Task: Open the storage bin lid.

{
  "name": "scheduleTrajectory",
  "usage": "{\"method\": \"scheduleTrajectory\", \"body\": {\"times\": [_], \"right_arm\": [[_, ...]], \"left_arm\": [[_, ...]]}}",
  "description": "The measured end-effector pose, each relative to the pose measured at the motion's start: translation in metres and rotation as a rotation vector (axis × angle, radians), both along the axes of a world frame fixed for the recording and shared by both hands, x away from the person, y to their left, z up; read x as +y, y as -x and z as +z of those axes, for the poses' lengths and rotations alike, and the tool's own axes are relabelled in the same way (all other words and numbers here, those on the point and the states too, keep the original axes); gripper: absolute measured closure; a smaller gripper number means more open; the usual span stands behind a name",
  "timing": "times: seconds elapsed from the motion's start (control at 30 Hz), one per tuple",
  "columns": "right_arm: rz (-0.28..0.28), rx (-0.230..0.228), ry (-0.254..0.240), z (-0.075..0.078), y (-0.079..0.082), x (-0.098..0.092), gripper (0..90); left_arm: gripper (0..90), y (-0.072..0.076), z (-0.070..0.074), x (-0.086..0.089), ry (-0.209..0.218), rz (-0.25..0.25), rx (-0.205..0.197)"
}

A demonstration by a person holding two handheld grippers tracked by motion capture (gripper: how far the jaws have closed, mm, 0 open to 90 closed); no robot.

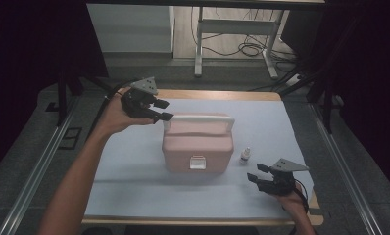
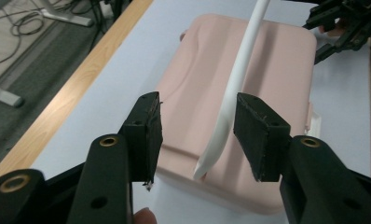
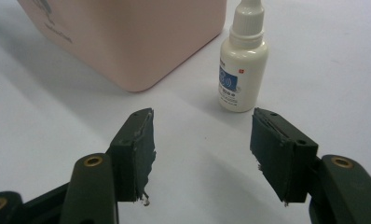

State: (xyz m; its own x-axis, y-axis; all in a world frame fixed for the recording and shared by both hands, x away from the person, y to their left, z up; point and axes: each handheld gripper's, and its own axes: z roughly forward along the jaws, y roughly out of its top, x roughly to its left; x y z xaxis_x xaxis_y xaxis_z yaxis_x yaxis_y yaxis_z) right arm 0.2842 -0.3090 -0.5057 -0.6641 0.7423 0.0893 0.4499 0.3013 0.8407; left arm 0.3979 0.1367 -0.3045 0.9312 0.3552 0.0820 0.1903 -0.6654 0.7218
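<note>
**Inspector:** Black jaws first. Left gripper (image 1: 159, 110): spread apart, nothing pinched. In the left gripper view the white handle (image 2: 239, 79) of the pink box (image 2: 267, 93) runs between the pads without touching either; the near end of the handle lies just ahead of them.

**Clerk:** And the right?

**Inspector:** Right gripper (image 3: 200, 154): likewise agape, empty, resting low over the white mat (image 3: 53, 140). The bottle (image 3: 242, 65) stands upright straight ahead of it, slightly toward the right-hand pad, apart from both.

**Clerk:** Where do the items sit on the table?

**Inspector:** Box (image 1: 198, 144) at mid-mat, latch facing the person. Bottle (image 1: 245, 155) just beside the box's right end, not touching as far as I can tell. The right gripper (image 1: 259, 175) is plainly the nearer one to the bottle; the left hangs above the box's far-left corner.

**Clerk:** Axes?

**Inspector:** Handle (image 1: 199, 119) runs left to right along the top of the box (its long axis points away from the left jaws, so a grip would cross it). The bottle's axis is vertical; level jaws would, in my judgement, straddle its body by moving straight forward.

**Clerk:** Markings?

**Inspector:** Blue label with a small red mark on the bottle; the print is too fine to read. Dark printing on the box wall, illegible.
</note>
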Motion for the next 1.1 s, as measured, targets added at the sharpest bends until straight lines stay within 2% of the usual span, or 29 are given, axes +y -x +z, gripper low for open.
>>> {"method": "scheduleTrajectory", "body": {"times": [0.23, 0.37, 0.43, 0.53, 0.6, 0.83, 0.9, 1.1], "right_arm": [[-0.007, 0.004, -0.001, 0.000, 0.000, -0.001, 39.9], [0.003, 0.003, 0.003, 0.000, 0.001, 0.003, 39.8], [0.006, 0.003, 0.007, 0.000, 0.001, 0.004, 39.8], [0.004, 0.004, 0.007, 0.000, 0.001, 0.004, 39.9], [-0.001, 0.006, 0.006, 0.000, 0.001, 0.003, 39.9], [0.001, 0.005, 0.010, 0.000, 0.002, 0.004, 40.0], [0.001, 0.006, 0.010, 0.000, 0.001, 0.004, 40.0], [-0.006, 0.004, 0.013, -0.001, 0.002, 0.004, 40.0]], "left_arm": [[52.1, -0.003, -0.004, -0.021, -0.073, -0.032, 0.024], [53.2, -0.005, -0.008, -0.029, -0.098, -0.048, 0.045], [54.5, -0.007, -0.011, -0.035, -0.129, -0.062, 0.057], [58.6, -0.008, -0.014, -0.042, -0.173, -0.078, 0.070], [64.6, -0.009, -0.015, -0.045, -0.192, -0.086, 0.080], [74.9, -0.009, -0.019, -0.049, -0.249, -0.089, 0.075], [76.1, -0.009, -0.019, -0.049, -0.251, -0.097, 0.071], [78.5, -0.010, -0.014, -0.055, -0.301, -0.134, 0.051]]}}
